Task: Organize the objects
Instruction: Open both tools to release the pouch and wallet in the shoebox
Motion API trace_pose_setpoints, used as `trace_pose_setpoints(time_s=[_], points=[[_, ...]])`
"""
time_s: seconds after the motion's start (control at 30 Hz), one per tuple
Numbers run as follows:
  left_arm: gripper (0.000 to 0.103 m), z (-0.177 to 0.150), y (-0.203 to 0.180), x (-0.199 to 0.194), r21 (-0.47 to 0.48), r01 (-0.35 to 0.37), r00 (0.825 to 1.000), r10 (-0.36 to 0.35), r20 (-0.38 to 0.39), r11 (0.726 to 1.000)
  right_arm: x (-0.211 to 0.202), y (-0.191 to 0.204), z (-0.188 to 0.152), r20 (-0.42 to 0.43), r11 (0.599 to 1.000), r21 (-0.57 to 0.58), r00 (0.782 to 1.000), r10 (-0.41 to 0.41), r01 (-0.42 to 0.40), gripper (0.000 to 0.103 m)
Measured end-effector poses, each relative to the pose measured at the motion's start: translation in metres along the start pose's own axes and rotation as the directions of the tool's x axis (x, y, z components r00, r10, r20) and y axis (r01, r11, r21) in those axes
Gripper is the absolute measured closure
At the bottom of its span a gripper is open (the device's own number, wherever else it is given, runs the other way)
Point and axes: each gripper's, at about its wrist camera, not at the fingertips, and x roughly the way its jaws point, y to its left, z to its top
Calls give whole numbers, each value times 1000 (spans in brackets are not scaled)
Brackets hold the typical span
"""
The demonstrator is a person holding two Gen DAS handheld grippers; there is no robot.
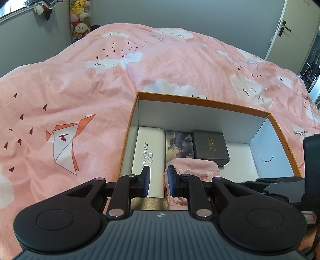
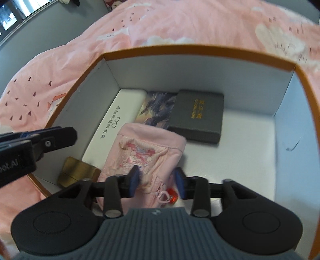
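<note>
An orange-rimmed white box [image 1: 202,101] [image 2: 200,50] sits on the bed. Inside lie a white glasses case [image 1: 149,152] [image 2: 114,124], a picture card box [image 1: 178,143] [image 2: 158,108], a dark grey box with gold lettering [image 1: 211,146] [image 2: 198,116], a gold item [image 1: 149,203] [image 2: 78,172] and a pink drawstring pouch [image 1: 197,168] [image 2: 146,154]. My left gripper [image 1: 159,181] is open and empty, hovering over the box's near edge between case and pouch. My right gripper [image 2: 157,181] is open, its fingers astride the pouch's near end.
A pink cloud-print duvet [image 1: 80,90] covers the bed around the box. Plush toys [image 1: 80,18] hang at the far wall. A door [image 1: 288,30] stands at the right. The box floor at the right [image 2: 240,150] is bare.
</note>
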Motion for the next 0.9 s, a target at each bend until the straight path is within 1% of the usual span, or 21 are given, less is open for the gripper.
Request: trace_pose_setpoints(time_s=[0.07, 0.13, 0.23, 0.37, 0.47, 0.5, 0.6, 0.7, 0.77, 0.87, 0.9], points=[[83, -1, 1, -5, -4, -4, 1000, 4, 7, 1000, -5, -1, 0, 15, 1000, -4, 1000, -3, 3, 52], [83, -2, 1, -11, -5, -4, 1000, 5, 14, 1000, -10, -3, 1, 25, 1000, 12, 1000, 6, -7, 45], [83, -5, 0, -24, -4, 0, 1000, 1, 28, 1000, -26, -3, 0, 62, 1000, 14, 998, 12, -13, 45], [83, -11, -6, -55, 1, 31, 997, -31, 67, 1000, -67, 2, -10, 164, 999, -23, 986, 40, -36, 45], [83, -22, -15, -79, 37, 71, 994, -74, 83, 997, -104, 4, -27, 251, 998, -51, 967, 48, -37, 39], [83, -26, -18, -85, 43, 87, 993, -90, 76, 995, -115, 4, -34, 277, 998, -53, 960, 33, -19, 36], [82, -41, -24, -100, 41, 144, 988, -146, 45, 989, -149, 2, -59, 349, 998, -60, 937, -3, 25, 32], [78, -62, -33, -105, 43, 164, 986, -166, 23, 985, -174, -5, -89, 394, 997, -44, 918, -33, 55, 31], [78, -77, -42, -104, 48, 173, 985, -173, -6, 984, -186, -10, -107, 406, 997, -42, 913, -42, 65, 31], [78, -97, -57, -93, 65, 223, 972, -217, -86, 973, -196, -20, -136, 421, 996, -21, 904, -69, 86, 29], [78, -102, -62, -89, 72, 237, 968, -229, -107, 969, -196, -23, -145, 416, 996, -15, 906, -73, 87, 28]])
